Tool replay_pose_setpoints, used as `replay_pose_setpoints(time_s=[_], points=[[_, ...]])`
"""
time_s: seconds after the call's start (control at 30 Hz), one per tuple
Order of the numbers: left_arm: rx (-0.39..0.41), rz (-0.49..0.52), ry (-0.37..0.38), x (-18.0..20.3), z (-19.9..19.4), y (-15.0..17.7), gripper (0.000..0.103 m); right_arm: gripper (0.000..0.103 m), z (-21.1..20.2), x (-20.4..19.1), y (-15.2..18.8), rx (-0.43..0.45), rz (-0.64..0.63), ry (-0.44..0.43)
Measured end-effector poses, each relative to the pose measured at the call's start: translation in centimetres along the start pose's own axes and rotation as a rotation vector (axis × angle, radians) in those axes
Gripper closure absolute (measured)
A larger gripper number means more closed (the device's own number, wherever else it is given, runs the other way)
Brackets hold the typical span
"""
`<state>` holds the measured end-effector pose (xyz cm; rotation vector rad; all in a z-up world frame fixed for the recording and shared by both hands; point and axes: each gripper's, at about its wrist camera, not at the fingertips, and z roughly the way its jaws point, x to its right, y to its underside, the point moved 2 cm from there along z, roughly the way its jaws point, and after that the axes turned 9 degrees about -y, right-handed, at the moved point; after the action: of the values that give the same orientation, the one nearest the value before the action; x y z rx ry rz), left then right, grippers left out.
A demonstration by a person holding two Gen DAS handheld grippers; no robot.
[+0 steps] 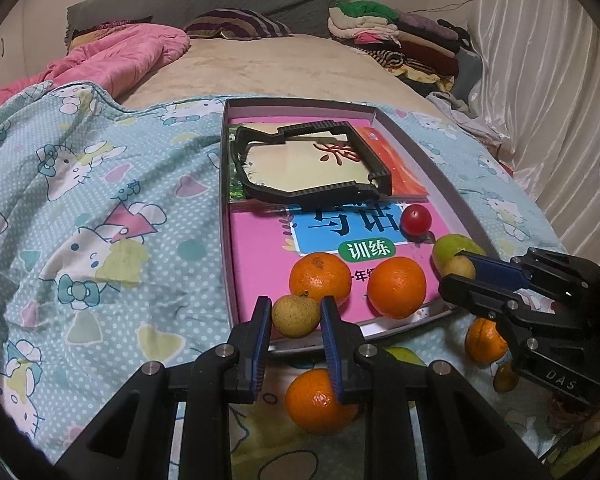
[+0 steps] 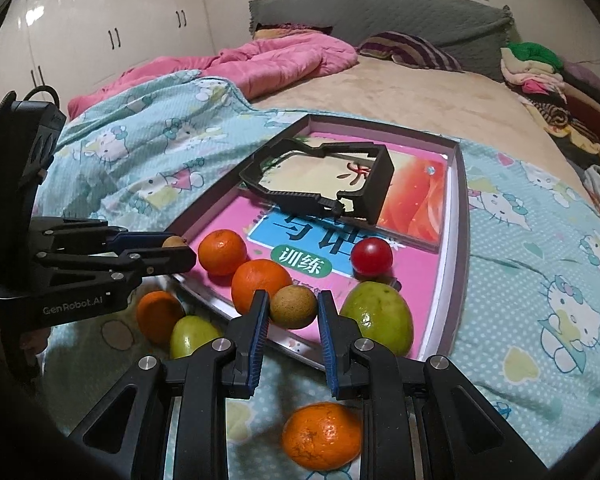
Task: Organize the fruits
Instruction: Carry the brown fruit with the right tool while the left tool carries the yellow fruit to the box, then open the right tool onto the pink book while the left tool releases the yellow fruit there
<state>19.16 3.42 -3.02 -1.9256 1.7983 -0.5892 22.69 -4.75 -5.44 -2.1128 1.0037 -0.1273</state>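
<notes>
Bed quilt (image 1: 100, 240), both grippers clasping longans

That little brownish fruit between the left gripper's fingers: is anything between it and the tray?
Nothing visible blocks it. The brownish fruit sits between the left gripper's fingers at the tray's near rim. Two oranges lie just beyond it, but the pink book left of them is bare.

— What carries everything?
— A bed (image 1: 268, 60), spread with a cartoon-cat blanket (image 1: 100, 216).
— What lies directly on the blanket?
— A shallow tray (image 1: 225, 216), three oranges (image 2: 320, 436) and a green fruit (image 2: 192, 336). Behind: a pink quilt (image 2: 284, 60), a striped pillow (image 2: 410, 50) and folded clothes (image 1: 396, 40).
</notes>
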Motion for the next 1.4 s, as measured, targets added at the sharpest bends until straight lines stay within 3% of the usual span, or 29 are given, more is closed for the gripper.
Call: replay_pose_setpoints(time_s=[0.77, 0.93, 1.03, 1.4], points=[[-0.003, -0.016, 0.014, -0.1, 0.8, -0.1, 0.078, 0.078, 1.2, 0.2, 0.0, -0.044, -0.018, 0.0], [-0.003, -0.011, 0.012, -0.1, 0.7, 0.1, 0.078, 0.075, 1.1, 0.1, 0.0, -0.04, -0.02, -0.004], [-0.002, -0.011, 0.015, -0.1, 0.6, 0.0, 0.078, 0.067, 0.9, 0.1, 0.0, -0.033, -0.021, -0.01], [-0.004, -0.014, 0.018, -0.1, 0.0, 0.2, 0.077, 0.065, 0.4, 0.2, -0.1, -0.022, -0.015, -0.015]])
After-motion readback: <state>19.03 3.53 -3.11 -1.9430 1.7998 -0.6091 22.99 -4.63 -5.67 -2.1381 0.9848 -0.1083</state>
